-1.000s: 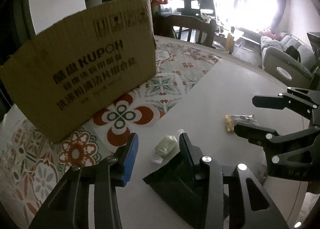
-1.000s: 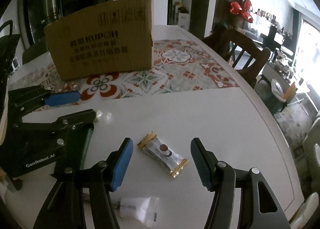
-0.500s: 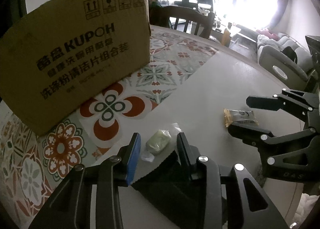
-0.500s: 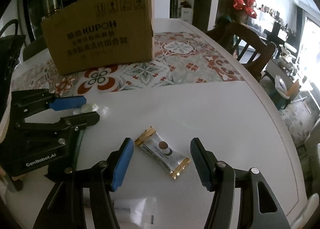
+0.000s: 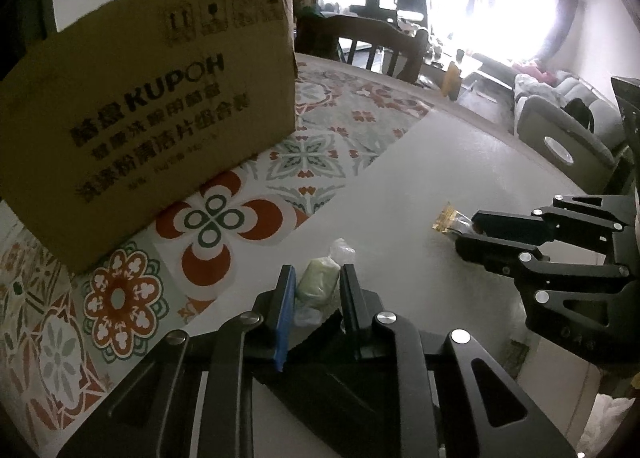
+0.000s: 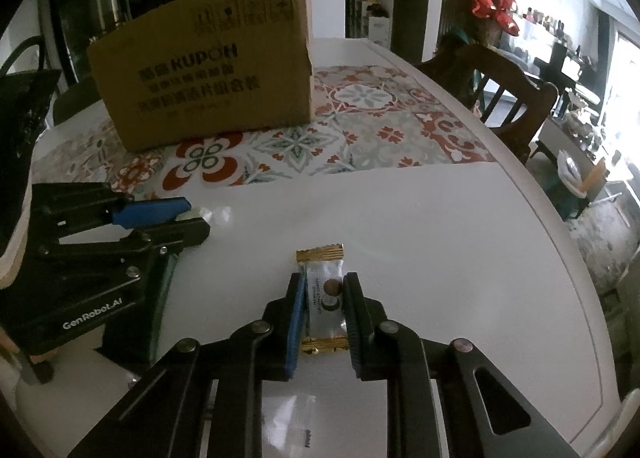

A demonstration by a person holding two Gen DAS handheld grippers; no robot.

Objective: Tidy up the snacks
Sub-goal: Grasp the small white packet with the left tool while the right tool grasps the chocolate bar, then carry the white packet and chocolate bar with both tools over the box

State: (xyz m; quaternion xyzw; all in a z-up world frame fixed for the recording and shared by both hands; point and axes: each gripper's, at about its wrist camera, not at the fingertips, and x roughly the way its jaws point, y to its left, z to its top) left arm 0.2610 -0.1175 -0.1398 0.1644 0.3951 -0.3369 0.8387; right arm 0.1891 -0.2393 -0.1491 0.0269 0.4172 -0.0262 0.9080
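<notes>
Right gripper [image 6: 323, 300] clamped on white gold-edged candy [image 6: 324, 286] lying on white table [image 6: 440, 242]. Left gripper [image 5: 317, 290] jaws closing, pads against pale green wrapped candy [image 5: 318, 282], near patterned mat [image 5: 224, 217]; cardboard box [image 6: 208, 69] behind.

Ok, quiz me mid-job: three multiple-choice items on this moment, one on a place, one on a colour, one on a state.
1. Where does the cardboard box stand?
A. on the patterned mat
B. on a chair
C. on the floor

2. What colour are the crimped ends of the white candy?
A. green
B. gold
C. blue

3. What is the right gripper doing?
A. hanging wide open over bare table
B. gripping the box
C. shut on the white candy

Answers:
1 A, the box's base sits on the floral pattern.
2 B, both ends shine gold.
3 C, the pads press the wrapper's sides.
</notes>
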